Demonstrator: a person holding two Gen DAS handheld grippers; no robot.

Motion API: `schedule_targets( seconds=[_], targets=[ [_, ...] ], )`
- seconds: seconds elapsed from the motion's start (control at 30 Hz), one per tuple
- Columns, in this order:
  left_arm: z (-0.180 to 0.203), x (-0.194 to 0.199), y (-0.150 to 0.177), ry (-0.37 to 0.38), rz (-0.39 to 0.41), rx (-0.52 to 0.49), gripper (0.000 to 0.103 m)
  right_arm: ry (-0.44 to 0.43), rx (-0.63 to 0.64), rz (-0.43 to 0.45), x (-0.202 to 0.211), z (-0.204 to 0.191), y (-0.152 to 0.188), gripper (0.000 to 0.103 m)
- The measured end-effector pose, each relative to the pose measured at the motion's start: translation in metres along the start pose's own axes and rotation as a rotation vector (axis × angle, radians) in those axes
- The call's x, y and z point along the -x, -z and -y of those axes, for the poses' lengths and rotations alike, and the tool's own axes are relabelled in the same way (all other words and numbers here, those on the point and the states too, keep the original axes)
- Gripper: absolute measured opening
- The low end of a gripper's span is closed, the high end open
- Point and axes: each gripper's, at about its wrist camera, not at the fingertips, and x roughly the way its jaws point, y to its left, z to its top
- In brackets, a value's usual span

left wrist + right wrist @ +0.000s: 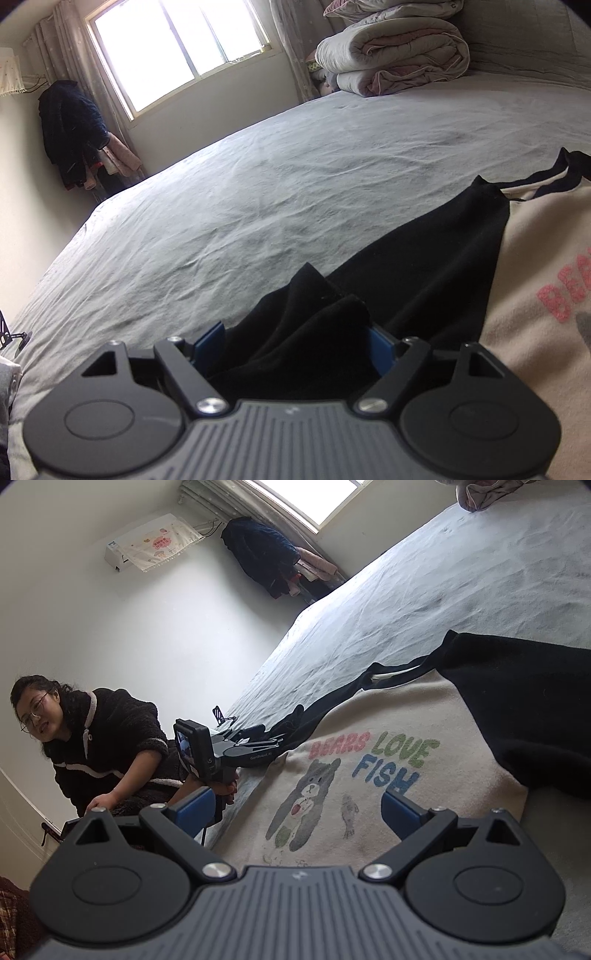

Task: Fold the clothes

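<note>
A cream sweatshirt (436, 812) with black sleeves and a bear print reading "BEARS LOVE FISH" lies flat on the bed. In the left wrist view its cream body (535, 332) fills the right side. One black sleeve (424, 258) runs down to my left gripper (295, 343), whose blue pads stand wide apart with the bunched cuff lying between them. The right wrist view shows that same left gripper (269, 742) at the sleeve's end. The other sleeve (524, 709) is folded across the body. My right gripper (297, 808) hovers open over the print, holding nothing.
The grey bed sheet (258, 203) stretches far ahead. Folded quilts (395, 55) are stacked at the bed's far corner. Dark clothes hang on a rack (70, 129) below the window. A person (107, 746) in a dark fleece leans at the bed's edge.
</note>
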Motion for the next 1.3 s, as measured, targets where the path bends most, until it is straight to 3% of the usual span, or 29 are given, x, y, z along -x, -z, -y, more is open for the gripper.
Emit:
schedule_targets(
  seconds=[0.2, 0.23, 0.3, 0.37, 0.47, 0.57, 0.77, 0.97, 1.3],
  targets=[
    [-0.004, -0.011, 0.001, -0.007, 0.012, 0.058, 0.086, 0.012, -0.009, -0.004, 0.001, 0.003, 0.001, 0.098],
    [-0.005, -0.012, 0.001, 0.0, 0.017, 0.066, 0.082, 0.016, -0.009, -0.005, 0.001, 0.004, 0.002, 0.098],
    [-0.004, -0.014, 0.0, 0.015, 0.019, 0.079, 0.05, 0.021, -0.015, 0.0, 0.001, 0.006, 0.001, 0.098],
    [-0.002, -0.015, -0.002, -0.002, 0.012, 0.072, 0.036, 0.024, -0.016, 0.004, 0.002, 0.006, 0.001, 0.098],
    [-0.002, -0.015, -0.002, -0.003, 0.015, 0.086, 0.024, 0.027, -0.006, 0.007, 0.002, 0.005, 0.0, 0.098],
    [-0.013, -0.008, -0.001, 0.022, 0.039, 0.174, 0.009, 0.027, 0.002, 0.007, 0.002, 0.004, 0.0, 0.098],
    [-0.041, 0.0, 0.01, 0.128, 0.086, 0.464, 0.009, 0.022, 0.007, 0.011, 0.003, 0.002, 0.0, 0.099],
    [-0.085, 0.017, 0.029, 0.265, 0.234, 0.925, 0.009, 0.024, 0.027, 0.016, 0.005, -0.002, 0.0, 0.099],
    [-0.103, 0.054, 0.022, 0.44, 0.427, 1.208, 0.009, 0.031, 0.014, 0.057, 0.013, -0.003, -0.002, 0.099]
  ],
)
